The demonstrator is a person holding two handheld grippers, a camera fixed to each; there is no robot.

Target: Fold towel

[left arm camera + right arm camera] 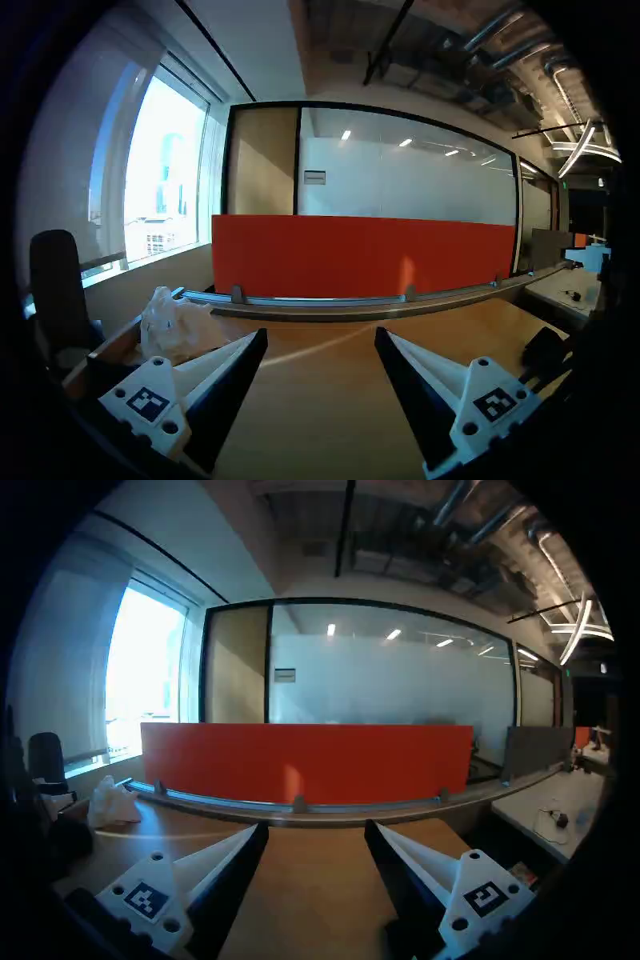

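Note:
My left gripper (320, 332) is open, its two white fingers spread over a bare wooden desk (320, 400) with nothing between them. My right gripper (316, 825) is open too and also hangs over the bare wood of the desk (320, 888). A white crumpled bundle (172, 320) lies at the desk's far left corner, left of the left gripper's fingers. It sits farther off in the right gripper view (112, 800). I cannot tell whether it is cloth or a plastic bag.
An orange divider panel (360, 256) with a metal rail (344, 302) closes the desk's far edge. A black chair (56, 296) stands at the left by the window. A white neighbouring desk (552, 800) with a cable lies to the right. A dark object (544, 348) sits at the desk's right edge.

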